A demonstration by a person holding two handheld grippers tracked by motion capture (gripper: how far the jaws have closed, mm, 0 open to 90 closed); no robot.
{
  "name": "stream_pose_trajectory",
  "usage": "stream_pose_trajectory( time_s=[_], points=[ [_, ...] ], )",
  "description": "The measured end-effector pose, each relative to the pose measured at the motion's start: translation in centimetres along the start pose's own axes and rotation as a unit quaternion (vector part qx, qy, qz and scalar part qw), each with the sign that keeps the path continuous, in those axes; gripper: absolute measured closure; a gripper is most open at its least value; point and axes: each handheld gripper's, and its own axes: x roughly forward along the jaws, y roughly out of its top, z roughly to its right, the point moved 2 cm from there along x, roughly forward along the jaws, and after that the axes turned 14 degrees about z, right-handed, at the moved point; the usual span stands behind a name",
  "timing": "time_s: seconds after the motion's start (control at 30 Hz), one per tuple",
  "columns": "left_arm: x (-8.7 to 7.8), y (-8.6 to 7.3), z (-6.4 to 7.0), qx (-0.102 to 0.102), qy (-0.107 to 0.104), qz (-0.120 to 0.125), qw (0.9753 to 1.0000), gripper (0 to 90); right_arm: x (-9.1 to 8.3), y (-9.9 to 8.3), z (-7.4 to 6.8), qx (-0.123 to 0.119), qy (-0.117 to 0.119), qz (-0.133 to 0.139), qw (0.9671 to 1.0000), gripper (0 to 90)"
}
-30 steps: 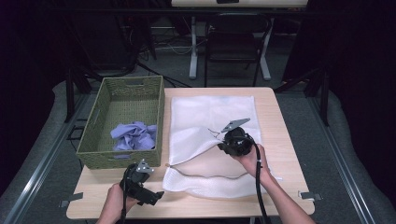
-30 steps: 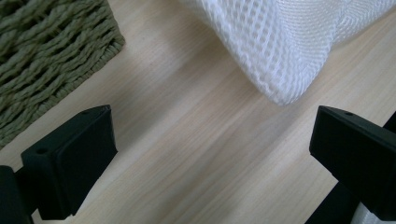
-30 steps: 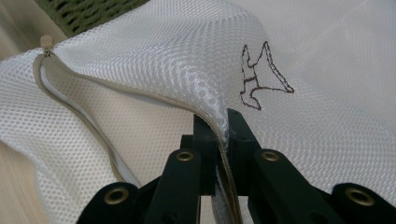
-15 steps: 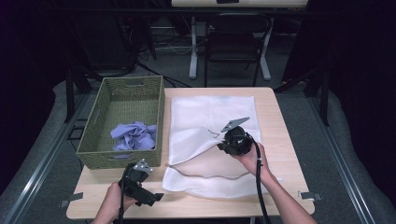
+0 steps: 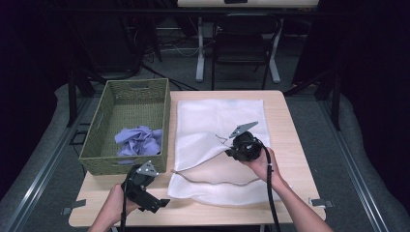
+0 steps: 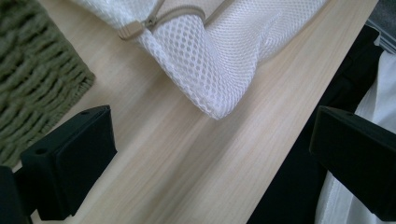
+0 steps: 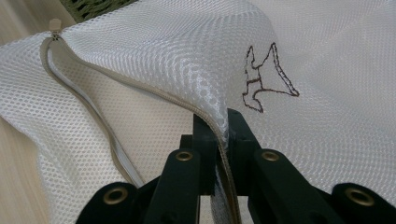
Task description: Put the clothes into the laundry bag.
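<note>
Right claw [image 7: 223, 135] pinching the mesh bag [image 5: 220, 145]

It's clamped on the bag's zipper edge; left claw [image 5: 162, 203] gapes wide, holding nothing, just off the bag's near corner.

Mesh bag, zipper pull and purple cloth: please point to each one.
mesh bag [image 5: 220, 113], high view, flat far panel.
zipper pull [image 6: 129, 31], left gripper view, beige tab.
purple cloth [image 5: 139, 140], high view, crumpled middle.

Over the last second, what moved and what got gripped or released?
Little changed. The left gripper, jaws wide open, edged slightly towards the near corner of the white mesh zip bag without touching it. The right gripper stays shut on the bag's upper zipper edge, holding the mouth lifted open as before. The green woven basket and the crumpled lavender cloth in it have not moved.
</note>
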Motion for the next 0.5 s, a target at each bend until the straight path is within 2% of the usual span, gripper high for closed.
stream_pose_trajectory(
  time_s=[0.07,0.17,0.23,0.33,0.43,0.5],
  points=[
    [-0.6,0.2,0.0,-0.002,-0.005,0.009,0.9999,0.2,0.1,-0.1,0.0,0.000,0.000,-0.003,1.0000,85.2],
    [-1.7,0.8,-0.1,0.009,-0.005,0.003,0.9999,0.1,0.2,-0.1,-0.1,-0.002,0.000,-0.007,1.0000,85.2],
    [-2.2,1.1,-0.4,0.002,-0.008,0.010,0.9999,0.1,0.1,-0.2,0.0,0.004,0.000,-0.008,1.0000,85.2],
    [-3.0,1.7,-0.7,0.010,-0.008,0.003,0.9999,0.0,0.2,-0.3,-0.3,-0.008,-0.002,-0.014,0.9999,85.2],
    [-3.9,3.1,-1.2,0.018,-0.012,0.004,0.9998,0.0,0.3,-0.2,-0.2,-0.003,-0.002,-0.012,0.9999,85.3],
    [-4.2,3.8,-1.5,0.028,-0.008,-0.004,0.9996,0.1,0.2,-0.3,-0.4,-0.005,-0.003,-0.015,0.9999,85.2]
  ],
)
